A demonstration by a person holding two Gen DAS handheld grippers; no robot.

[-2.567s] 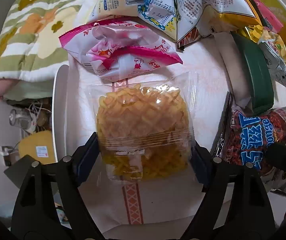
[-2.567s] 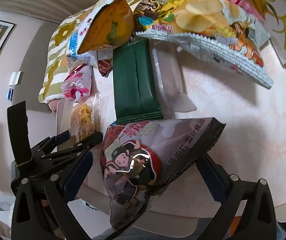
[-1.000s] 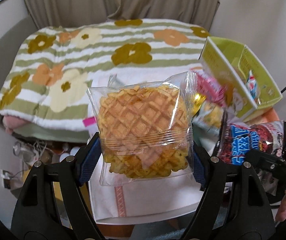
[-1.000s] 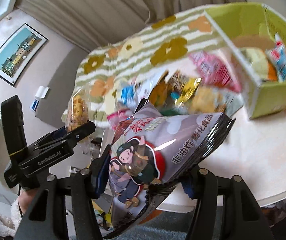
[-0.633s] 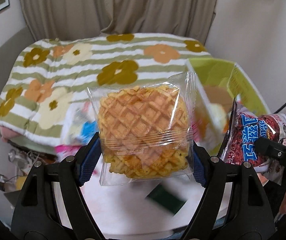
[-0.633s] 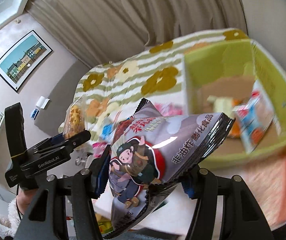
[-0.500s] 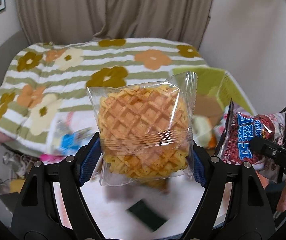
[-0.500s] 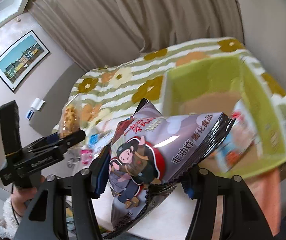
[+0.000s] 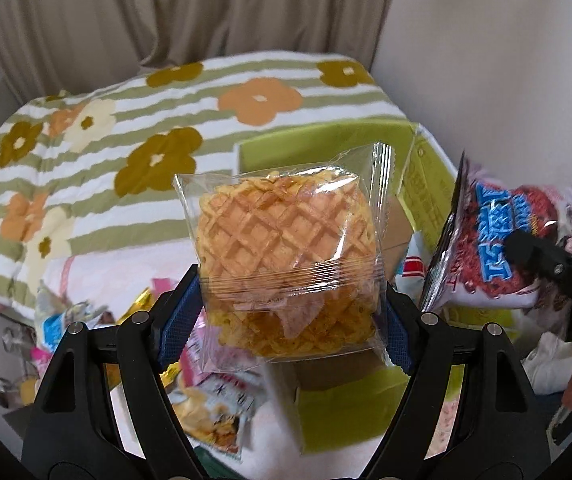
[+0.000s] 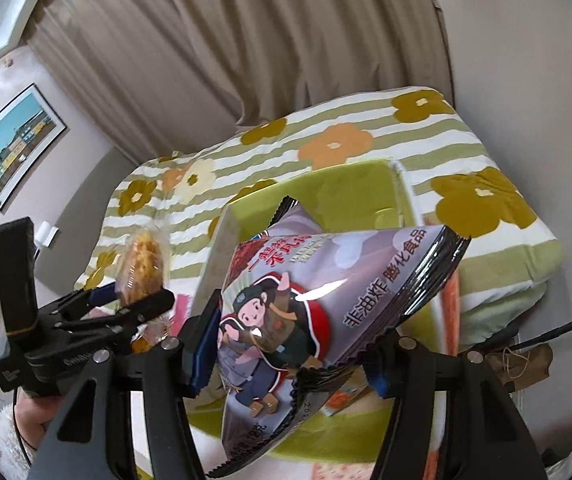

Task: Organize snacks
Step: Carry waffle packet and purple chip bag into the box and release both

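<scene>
My left gripper (image 9: pixel 286 320) is shut on a clear-wrapped waffle pack (image 9: pixel 286 264) and holds it in the air over the near edge of a lime-green box (image 9: pixel 342 404). My right gripper (image 10: pixel 290 352) is shut on a grey snack bag with a cartoon figure (image 10: pixel 310 316), held above the same green box (image 10: pixel 342 188). The bag also shows at the right of the left wrist view (image 9: pixel 502 248). The waffle pack and left gripper show at the left of the right wrist view (image 10: pixel 141 268).
Several loose snack bags (image 9: pixel 213 404) lie on the white table left of the box. Some packets (image 9: pixel 410 272) lie inside the box. A striped flower blanket (image 9: pixel 125 128) covers the sofa behind. A curtain (image 10: pixel 245 40) hangs at the back.
Both grippers have lifted their snacks off the table and swung right; they now hang over the green box, which has come closer beneath them.
</scene>
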